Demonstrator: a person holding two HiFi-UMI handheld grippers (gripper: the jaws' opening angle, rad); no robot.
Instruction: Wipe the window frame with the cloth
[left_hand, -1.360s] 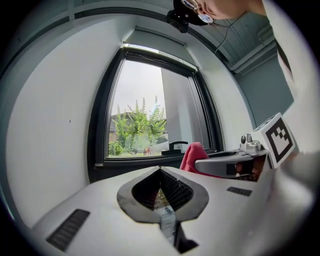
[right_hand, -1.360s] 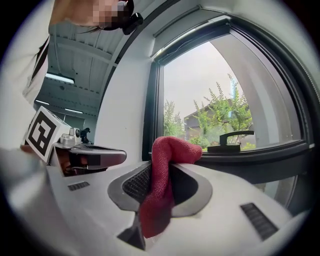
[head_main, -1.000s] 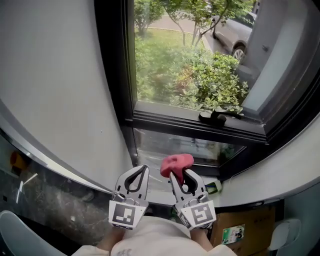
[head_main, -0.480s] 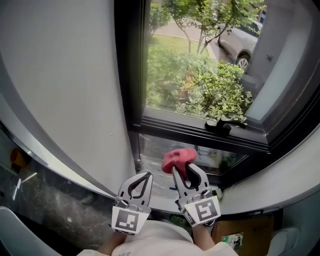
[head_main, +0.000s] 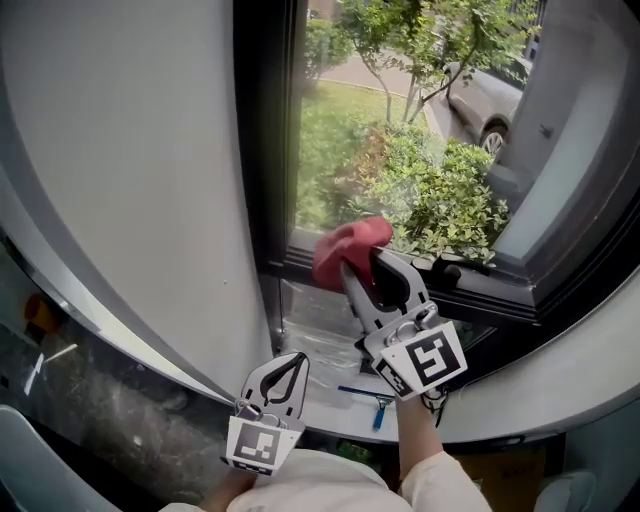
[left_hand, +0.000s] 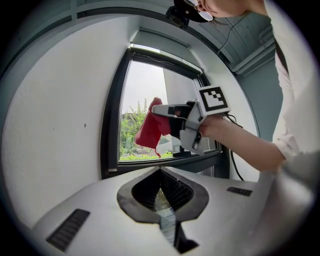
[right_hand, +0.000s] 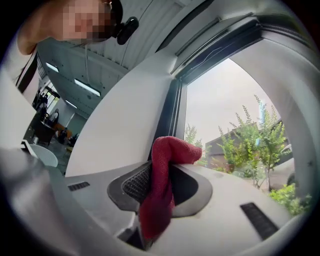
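Red cloth (head_main: 342, 252): soft, light, limp; was clamped by its bunched middle in right gripper (head_main: 368, 266), near window frame (head_main: 262, 160).
Left gripper (head_main: 287, 368): jaws were closed together, empty, low.

The right tool (head_main: 358, 270) is higher than the left tool (head_main: 292, 362), ahead of it and to its right. The cloth (head_main: 348, 250) sits between its jaws, at the lower left corner of the window frame (head_main: 265, 150). The wall (head_main: 130, 180) lies left of the frame. The window handle (head_main: 452, 270) sits on the bottom rail, right of the cloth. Outside are shrubs (head_main: 440, 200), with a car (head_main: 480, 95) behind them.
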